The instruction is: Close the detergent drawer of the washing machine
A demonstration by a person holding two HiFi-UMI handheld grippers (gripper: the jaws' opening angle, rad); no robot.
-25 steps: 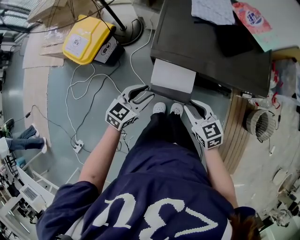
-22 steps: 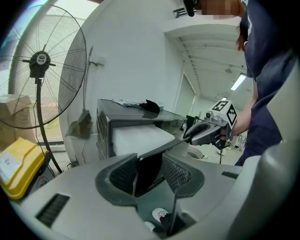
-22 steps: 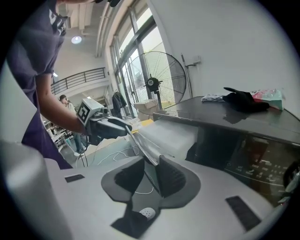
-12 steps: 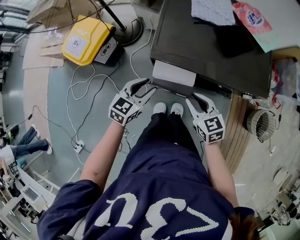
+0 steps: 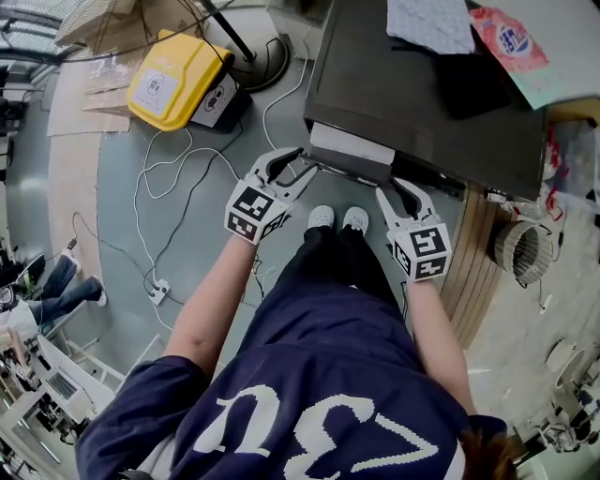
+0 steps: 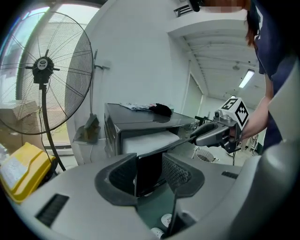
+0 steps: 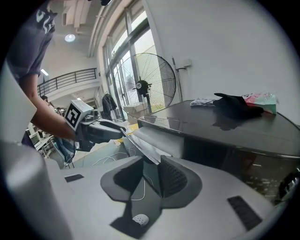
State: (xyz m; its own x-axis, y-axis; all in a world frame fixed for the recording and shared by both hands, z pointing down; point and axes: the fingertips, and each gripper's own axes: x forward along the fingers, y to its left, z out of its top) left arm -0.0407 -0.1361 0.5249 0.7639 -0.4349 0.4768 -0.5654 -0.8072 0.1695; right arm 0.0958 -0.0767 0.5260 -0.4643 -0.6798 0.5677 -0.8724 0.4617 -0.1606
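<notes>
The dark washing machine has its detergent drawer sticking out a short way, white on top with a dark front panel. My left gripper is at the panel's left end. In the left gripper view the jaws stand wide, the dark panel showing between them. My right gripper is at the panel's right end. In the right gripper view its jaws are opening with the panel's thin edge between them, the pads apart from it. Each gripper view shows the other gripper across the drawer.
A yellow case and a fan's base lie on the floor to the left, with white cables trailing between. A cloth and a dark item lie on the machine. A wire basket sits right.
Both grippers have moved toward the machine and the drawer has slid in with them. Less of its white top shows now.
</notes>
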